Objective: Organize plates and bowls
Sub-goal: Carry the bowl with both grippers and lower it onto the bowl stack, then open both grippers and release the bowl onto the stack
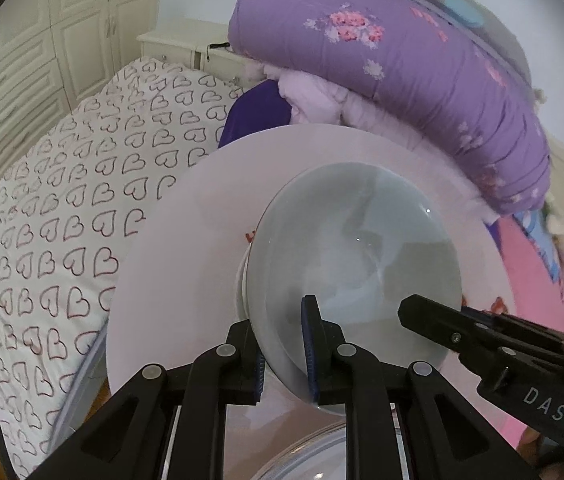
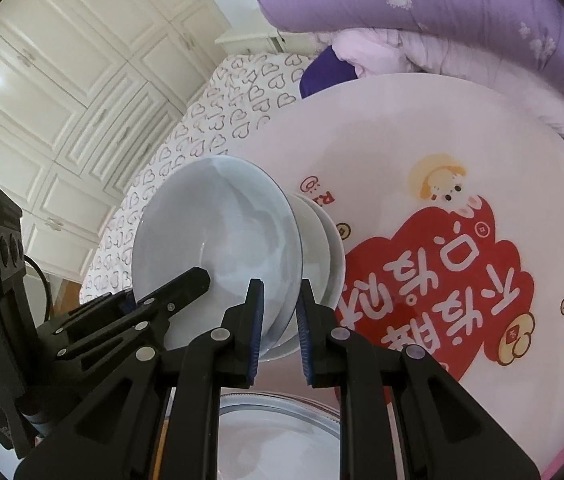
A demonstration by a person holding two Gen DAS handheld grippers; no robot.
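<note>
Two grippers are clamping the same grey bowl [image 1: 356,268] by its rim, from opposite sides, and that shared hold looks like the main hazard. If one hand is tilting or travelling faster than the other, the thin rim could be twisting between the pads and slipping out, since each pair of jaws is gripping only a narrow strip of edge. The bowl is tipped up on edge with its hollow facing the cameras, so its weight is hanging well beyond both grips.

In the left wrist view the left gripper [image 1: 284,344] is clenched on the near edge of the rim, which is passing between its blue pads, while the right gripper [image 1: 434,320] is reaching in from the right and biting the rim further round. In the right wrist view the right gripper [image 2: 280,316] is likewise closed on the rim, and the left gripper [image 2: 178,284] is coming in from the left.

Just behind the bowl, beyond the jaws, a white bowl or two [image 2: 322,232] seem to be nested against its back; I cannot tell whether they are being held at all, so they might be sliding free. Behind those a large printed plate [image 2: 422,208] is standing close, and a swing forward could be knocking it. Below the jaws, a clear glass dish [image 2: 278,432] is lying where anything dropped would be landing.

Both grippers are pointing steeply downward and forward, converging on the bowl.
</note>
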